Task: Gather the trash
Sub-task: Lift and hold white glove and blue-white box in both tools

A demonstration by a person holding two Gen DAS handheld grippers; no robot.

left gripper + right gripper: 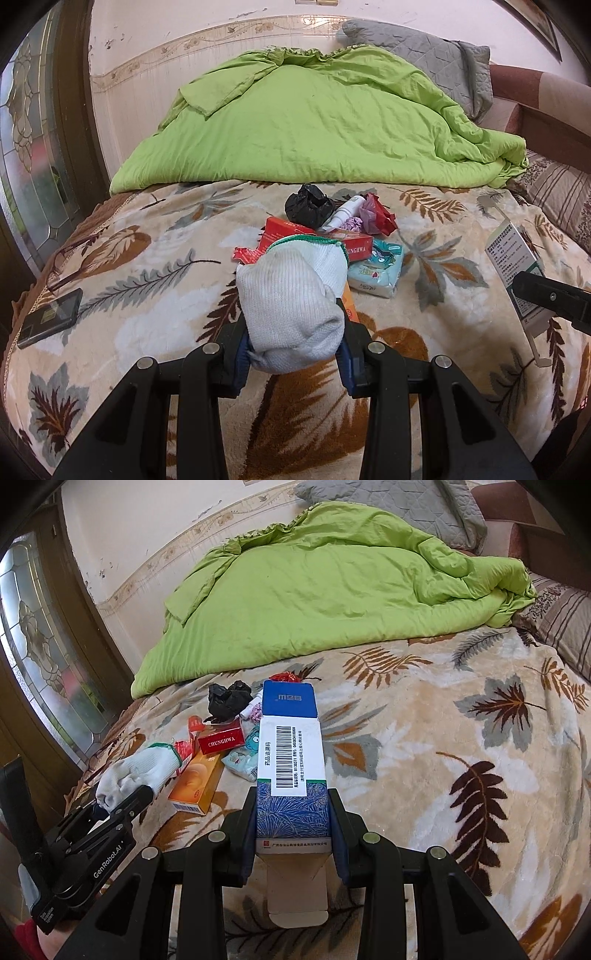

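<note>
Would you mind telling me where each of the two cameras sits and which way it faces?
Left wrist: on the left gripper, looking down its fingers across the bed at the trash pile; it grips a white glove; the right gripper's tip shows.
Right wrist: on the right gripper, facing likewise; it grips a blue-and-white box; the left gripper shows beside it.
Shared: green quilt, red Chunghwa pack.

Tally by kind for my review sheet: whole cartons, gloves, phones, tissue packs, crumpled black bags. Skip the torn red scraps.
Cartons: 3 (blue-and-white carton, orange carton, red Chunghwa carton)
Gloves: 1 (white glove)
Phones: 1 (phone)
Tissue packs: 1 (tissue pack)
Black bags: 1 (black bag)
Total: 7
</note>
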